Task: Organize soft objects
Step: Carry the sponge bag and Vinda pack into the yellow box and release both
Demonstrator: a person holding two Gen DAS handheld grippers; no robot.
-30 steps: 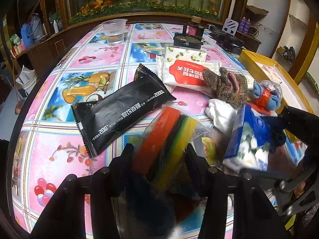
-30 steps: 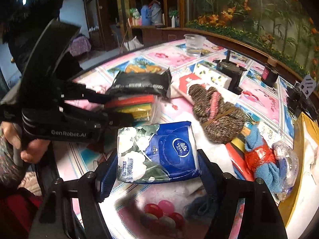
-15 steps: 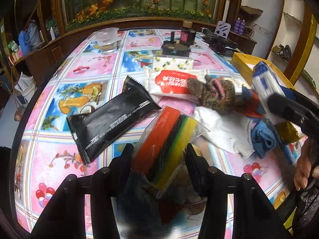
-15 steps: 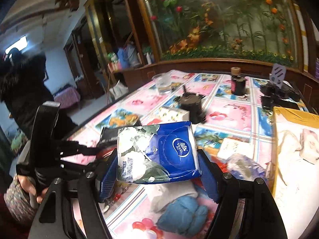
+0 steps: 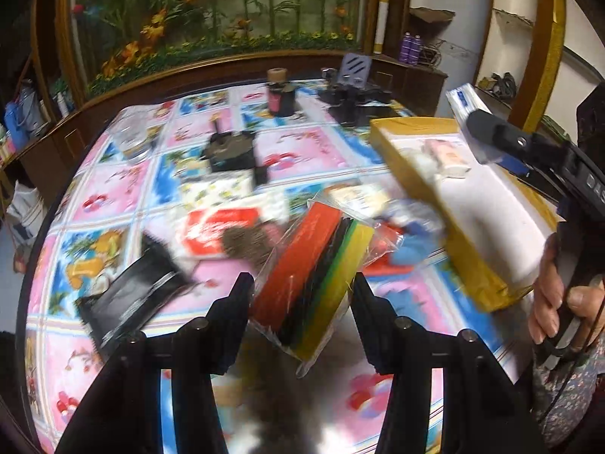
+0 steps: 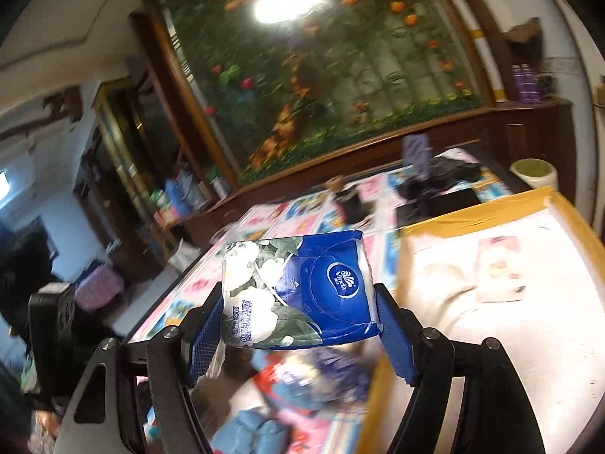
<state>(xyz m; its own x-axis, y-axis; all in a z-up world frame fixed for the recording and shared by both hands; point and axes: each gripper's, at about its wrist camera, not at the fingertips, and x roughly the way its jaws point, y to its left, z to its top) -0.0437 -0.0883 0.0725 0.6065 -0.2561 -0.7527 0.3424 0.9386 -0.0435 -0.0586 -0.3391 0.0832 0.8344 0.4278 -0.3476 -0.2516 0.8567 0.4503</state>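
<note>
The right gripper [image 6: 298,325] pinches a tissue pack [image 6: 298,291] across its short sides, blue pads pressed into both ends, the pack's long axis running from finger to finger and its printed face turned up toward the camera. The pack hangs in the air just left of the box [image 6: 472,219] — a yellow-rimmed carton with a white floor — and the box's near corner lies just beyond the right-hand finger. From the pack, then, the drop point is to the right and down; the pack is not yet over the white floor. Two pale items, too blurred to name, already lie inside the box.

The left gripper [image 5: 300,299] clamps a sponge pack [image 5: 314,280] — red, black, green and yellow slabs in clear film — its long axis pointing away from the camera and leaning right, toward the box [image 5: 416,185]. This pack sits left of the box, well clear of its yellow wall, above the patterned table [image 5: 121,181].

The right gripper is judged the nearer to the box and likely to release first, with a short swing right needed to clear the rim. The left would have to cross the blurred heap beside the box: a black pouch [image 5: 132,295], a red-and-white pack [image 5: 219,227] and blue cloth [image 5: 419,246].
</note>
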